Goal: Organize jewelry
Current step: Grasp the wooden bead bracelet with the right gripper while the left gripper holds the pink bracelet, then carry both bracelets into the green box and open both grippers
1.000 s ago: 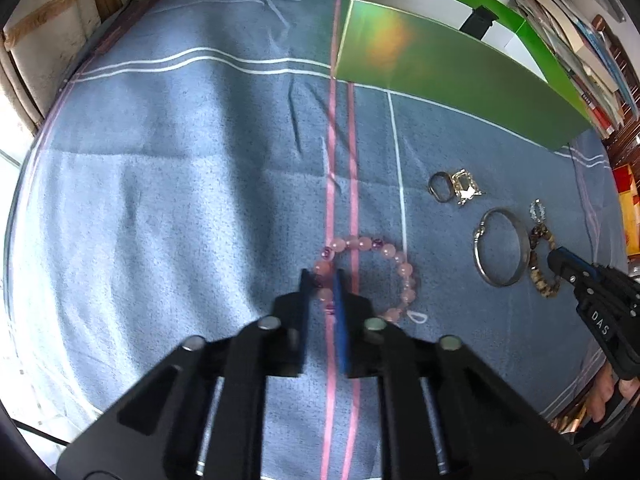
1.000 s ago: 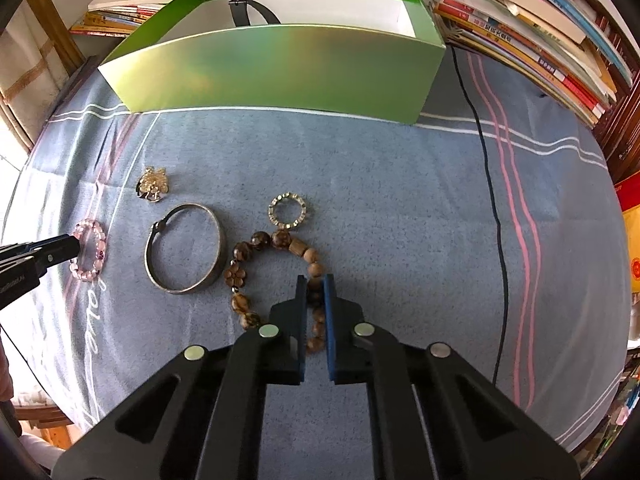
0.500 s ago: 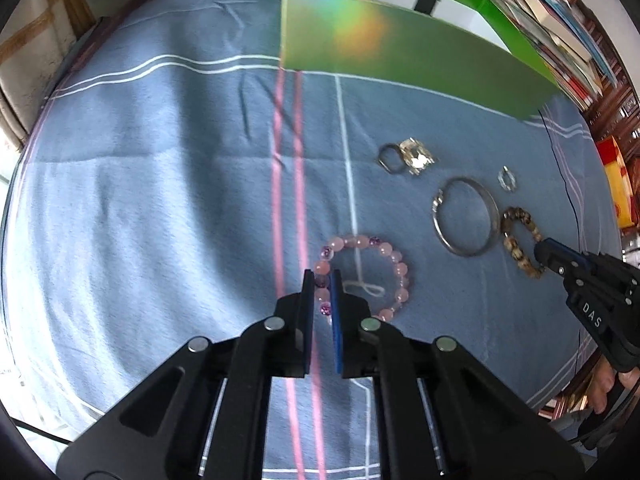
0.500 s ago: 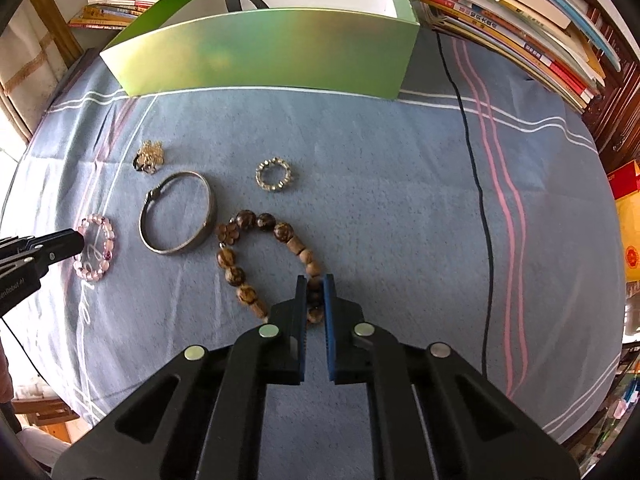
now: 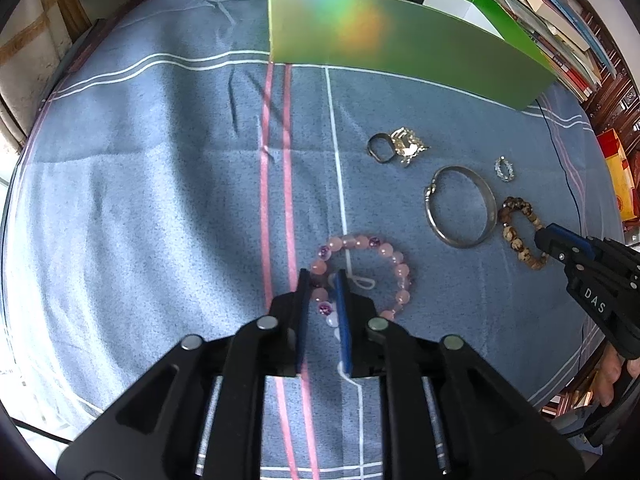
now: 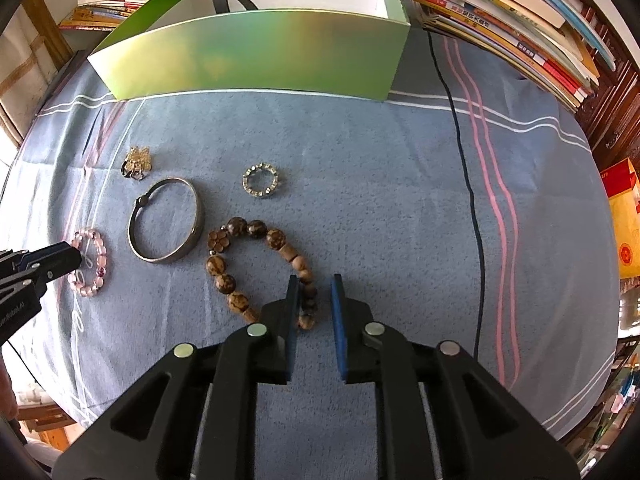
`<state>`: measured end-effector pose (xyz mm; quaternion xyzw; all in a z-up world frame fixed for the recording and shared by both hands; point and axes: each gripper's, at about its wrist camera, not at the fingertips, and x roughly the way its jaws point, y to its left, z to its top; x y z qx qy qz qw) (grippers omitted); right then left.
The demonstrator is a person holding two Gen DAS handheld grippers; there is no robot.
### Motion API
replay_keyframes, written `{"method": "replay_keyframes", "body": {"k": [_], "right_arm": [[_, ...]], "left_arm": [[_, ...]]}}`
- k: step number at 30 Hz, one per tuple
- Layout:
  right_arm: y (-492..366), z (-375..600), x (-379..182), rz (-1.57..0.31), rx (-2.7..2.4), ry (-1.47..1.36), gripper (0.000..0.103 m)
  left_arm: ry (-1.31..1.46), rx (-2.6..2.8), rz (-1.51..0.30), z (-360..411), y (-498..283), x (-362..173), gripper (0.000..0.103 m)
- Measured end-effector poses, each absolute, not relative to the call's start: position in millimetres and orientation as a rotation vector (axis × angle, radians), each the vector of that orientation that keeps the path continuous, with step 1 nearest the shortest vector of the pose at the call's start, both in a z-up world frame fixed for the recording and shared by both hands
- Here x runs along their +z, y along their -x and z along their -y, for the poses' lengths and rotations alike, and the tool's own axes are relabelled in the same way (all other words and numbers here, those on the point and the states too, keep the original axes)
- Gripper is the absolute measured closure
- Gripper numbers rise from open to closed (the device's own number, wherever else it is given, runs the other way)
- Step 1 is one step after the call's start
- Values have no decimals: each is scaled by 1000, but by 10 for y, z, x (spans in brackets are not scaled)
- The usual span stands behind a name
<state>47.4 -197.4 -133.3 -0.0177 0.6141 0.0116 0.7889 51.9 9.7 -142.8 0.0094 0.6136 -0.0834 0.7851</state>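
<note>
A pink bead bracelet (image 5: 384,256) lies on the blue cloth; my left gripper (image 5: 322,280) is open with its jaws either side of the bracelet's near-left beads. It also shows in the right wrist view (image 6: 94,264). A brown wooden bead bracelet (image 6: 240,260) lies on the cloth; my right gripper (image 6: 313,284) is open around its near-right beads. A silver bangle (image 6: 166,220), a small sparkly ring (image 6: 261,180) and a gold brooch with a dark ring (image 5: 400,148) lie between them.
A green open box (image 6: 256,60) with a black strap inside stands at the back. Stacks of books (image 6: 520,20) line the far and right edges. A black cable (image 6: 472,200) runs across the cloth on the right.
Both grippers have opened from nearly shut; each bracelet now rests loose between the jaws. Both cameras have shifted slightly relative to the jewelry.
</note>
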Motion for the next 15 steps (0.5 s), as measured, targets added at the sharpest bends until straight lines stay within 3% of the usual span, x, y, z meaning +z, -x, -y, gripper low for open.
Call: {"method": "replay_keyframes", "body": {"k": [2,4,8,11,12,15], "right_arm": [[-516,1992,-1348,-1320,18,42,78],[-544,2020,-1361,-1319,16,37,76],[-569,2061,-1381,-1313,10,31,70],[-581,2060,-1386,-1307,13,37,70],[-576,2051,-1388,-1304,16,43,71],[-550,2022,-1384,-1300,54,24,87]], "left_arm": [[-37,-185,-1321,-66,-516,-1426,72],[-65,-158,-1324,-17,-530,-1447,53],[-62,-151,-1324,-7,-561,-1453,53],[-66,-144,-1321,-14,-577,-1446,59],[-68,-135,-1318,-20,-587,-1442,66],[-44,-129,-1316,-121,-612,-1418,87]]}}
